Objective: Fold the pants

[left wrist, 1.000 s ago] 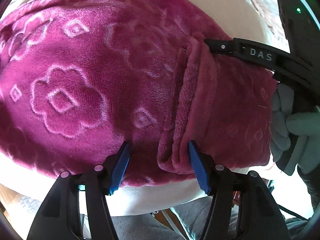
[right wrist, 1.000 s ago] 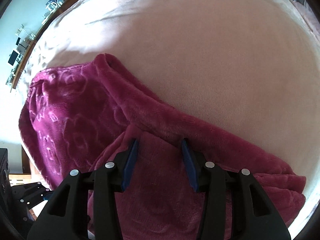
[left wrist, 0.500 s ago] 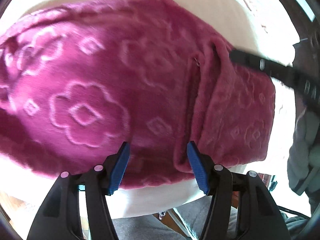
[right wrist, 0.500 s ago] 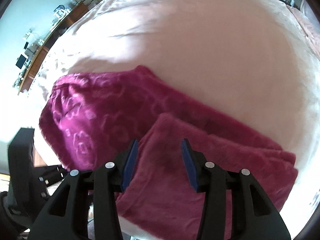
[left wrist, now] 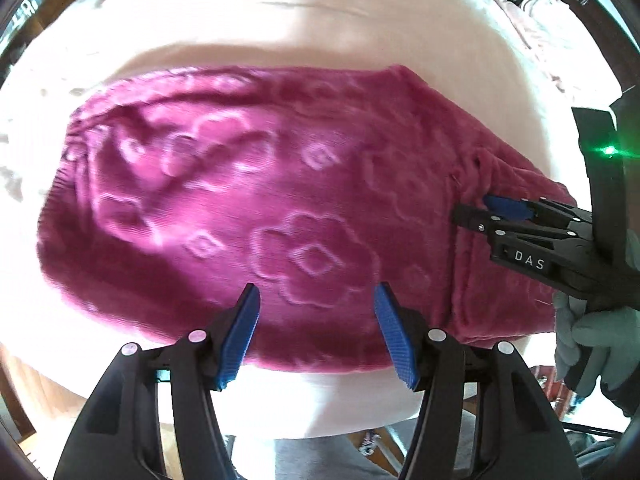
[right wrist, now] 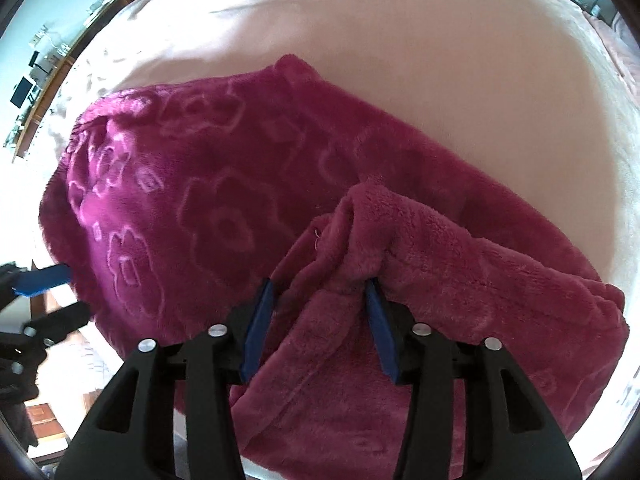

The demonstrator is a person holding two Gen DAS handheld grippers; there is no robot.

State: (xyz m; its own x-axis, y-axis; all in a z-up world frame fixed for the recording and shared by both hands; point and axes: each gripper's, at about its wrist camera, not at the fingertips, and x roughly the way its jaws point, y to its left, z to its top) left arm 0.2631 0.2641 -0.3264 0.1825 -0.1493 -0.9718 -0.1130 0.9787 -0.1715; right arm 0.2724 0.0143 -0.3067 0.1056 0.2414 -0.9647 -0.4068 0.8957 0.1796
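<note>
Magenta fleece pants (left wrist: 248, 216), embossed with flowers, lie folded on the pale bedsheet (left wrist: 280, 20), near its front edge. Over the pants' near edge the left gripper (left wrist: 316, 332) hangs with its blue pads apart and nothing between them. At the pants' right end, where a plain flap (right wrist: 420, 264) is folded back over the patterned side, the right gripper (right wrist: 320, 320) has just widened its jaws; a raised ridge of the flap sits between them, brushing the right pad.
</note>
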